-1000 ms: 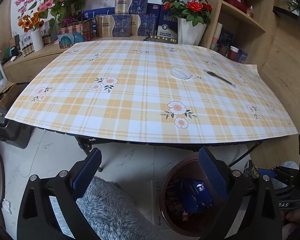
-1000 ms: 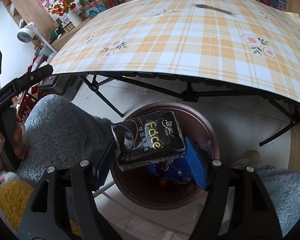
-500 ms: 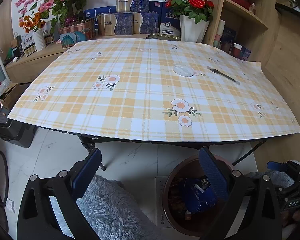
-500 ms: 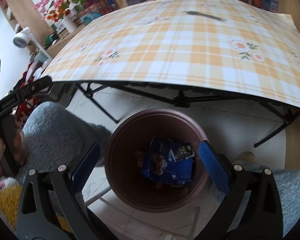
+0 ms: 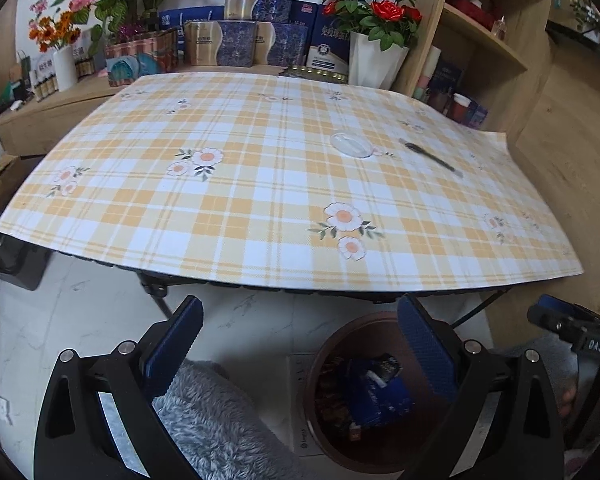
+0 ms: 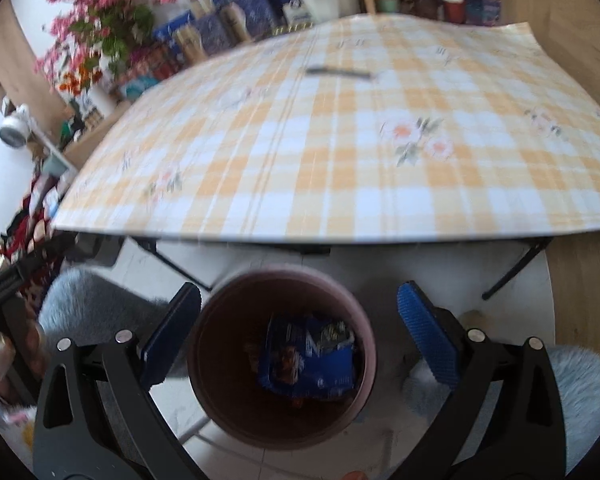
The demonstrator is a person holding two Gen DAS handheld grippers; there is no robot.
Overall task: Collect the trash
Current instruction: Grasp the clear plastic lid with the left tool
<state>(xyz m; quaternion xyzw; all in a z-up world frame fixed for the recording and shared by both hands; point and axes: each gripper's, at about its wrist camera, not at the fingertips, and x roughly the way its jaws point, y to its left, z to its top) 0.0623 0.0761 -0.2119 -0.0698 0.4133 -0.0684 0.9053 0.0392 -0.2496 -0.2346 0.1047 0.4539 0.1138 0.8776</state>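
The checked table (image 5: pixel 260 184) fills the upper part of both views, and the brown bin (image 6: pixel 282 364) stands on the pale floor below its near edge. What has changed: a second ago the right gripper (image 6: pixel 298 332) held a black tissue pack over the bin's mouth; now its jaws stand fully apart with nothing between them, and the pack lies inside the bin among blue wrappers (image 6: pixel 312 360). That piece of trash counts as collected, and I judge the right hand free for the next item. The view is blurred, which fits a hand pulling away from the bin.

The left gripper (image 5: pixel 300 340) is also wide open and empty, hovering over the floor at the table's near edge, the bin at about 4 o'clock from it in its own view.

Two things remain on the table. The larger is a clear round lid or dish (image 5: pixel 352 145), flat on the cloth at about 1 o'clock from the table's middle; it has no long axis to speak of. The smaller is a black pen (image 5: pixel 430 158), just beside it at 3 o'clock. Its long axis runs from 10 to 4 o'clock in the left view; which end is the tip I cannot tell. In the right view it reads as a dark streak (image 6: pixel 338 73) lying almost across, 9 to 3 o'clock. Whether either counts as trash is a guess.
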